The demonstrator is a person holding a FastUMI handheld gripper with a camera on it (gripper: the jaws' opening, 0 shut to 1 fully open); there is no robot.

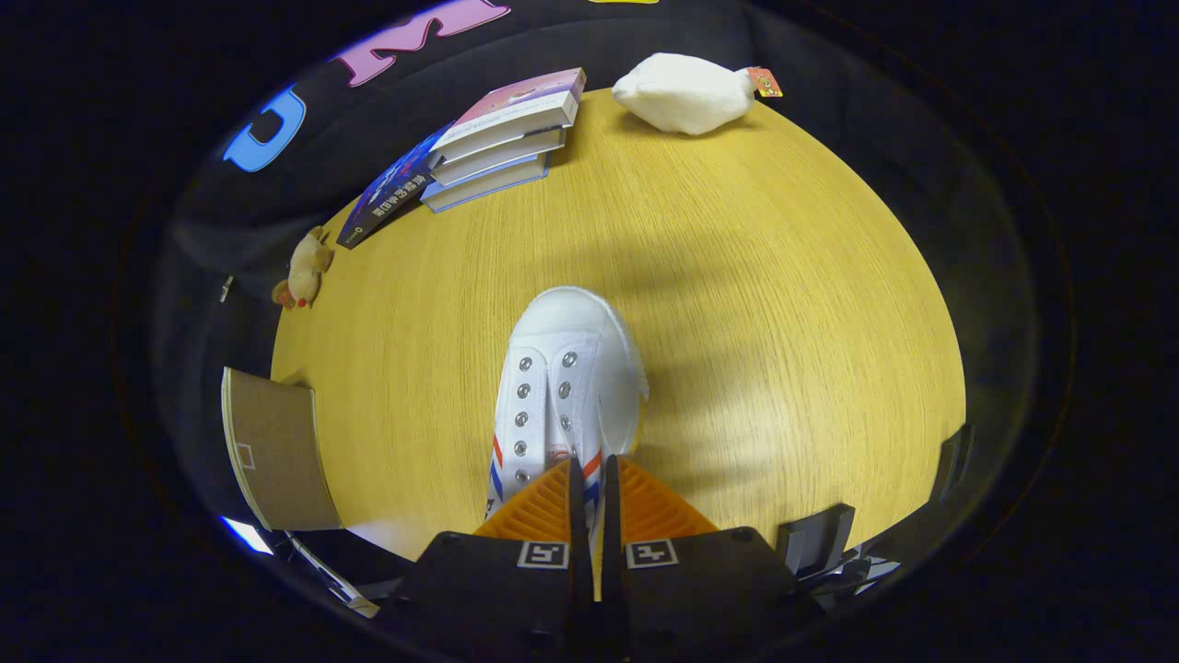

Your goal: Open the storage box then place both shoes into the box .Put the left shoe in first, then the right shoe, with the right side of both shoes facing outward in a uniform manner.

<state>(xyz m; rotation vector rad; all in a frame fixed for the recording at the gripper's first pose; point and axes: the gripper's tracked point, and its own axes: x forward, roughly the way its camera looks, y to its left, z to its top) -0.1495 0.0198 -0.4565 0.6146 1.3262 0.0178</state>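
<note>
Wood-grain table, yellow-tan, spreading out ahead of the tongs, with dark booth cloth behind it.

Far beyond the tips and to their left: stack of books at the table's back edge, a dark-covered book leaning against it. Further left of that, small tan plush toy at the table's edge. Far beyond the tips and slightly right: white soft toy with a small tag, lying on the table's far side.

Near the tongs on the left: brown cardboard panel, standing at the table's edge; whether part of the storage box, cannot tell.

Tongs nearly pressed together, only a thin gap between the two fingers. White canvas shoe directly ahead, toe pointing away, metal eyelets in two rows, red and blue stripes along its sides. Fingers pinching the heel end of the shoe's upper, one on either side of a thin strip of it.
</note>
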